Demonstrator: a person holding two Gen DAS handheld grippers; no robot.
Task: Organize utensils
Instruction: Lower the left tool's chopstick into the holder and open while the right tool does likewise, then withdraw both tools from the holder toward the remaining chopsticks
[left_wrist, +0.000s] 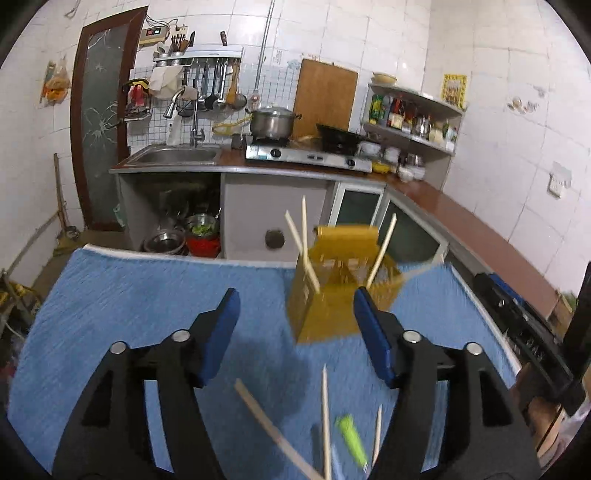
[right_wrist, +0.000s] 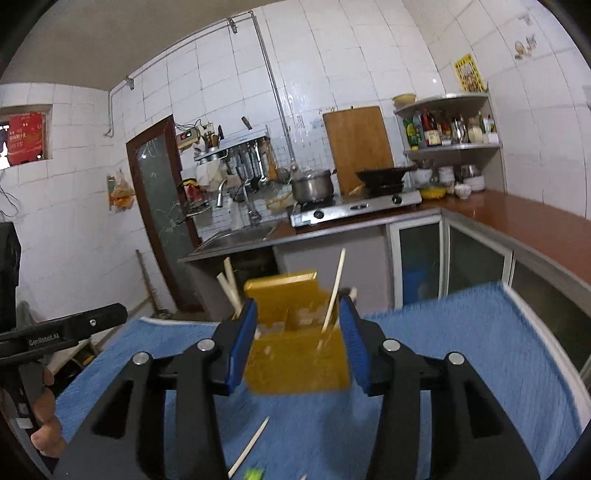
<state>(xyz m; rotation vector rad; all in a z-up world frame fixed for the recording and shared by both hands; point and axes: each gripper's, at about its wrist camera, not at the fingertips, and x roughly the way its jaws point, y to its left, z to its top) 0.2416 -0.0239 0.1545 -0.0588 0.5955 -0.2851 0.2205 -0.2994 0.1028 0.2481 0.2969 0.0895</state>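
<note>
Fingers of the left gripper (left_wrist: 295, 328) stand wide apart and hold nothing. Those of the right gripper (right_wrist: 297, 345) bracket the yellow holder (right_wrist: 295, 347), though motion blur hides whether the blue pads touch its sides. That boxy plastic holder, slotted at the top, stands on the worktop (left_wrist: 129, 295) under a nubbly blue cloth. Three pale chopsticks (left_wrist: 304, 240) already lean inside it. On the near side of the holder, several thin loose chopsticks (left_wrist: 325, 417) and a green-handled utensil (left_wrist: 351, 434) lie flat, still unsorted. I judge the job roughly half finished.
</note>
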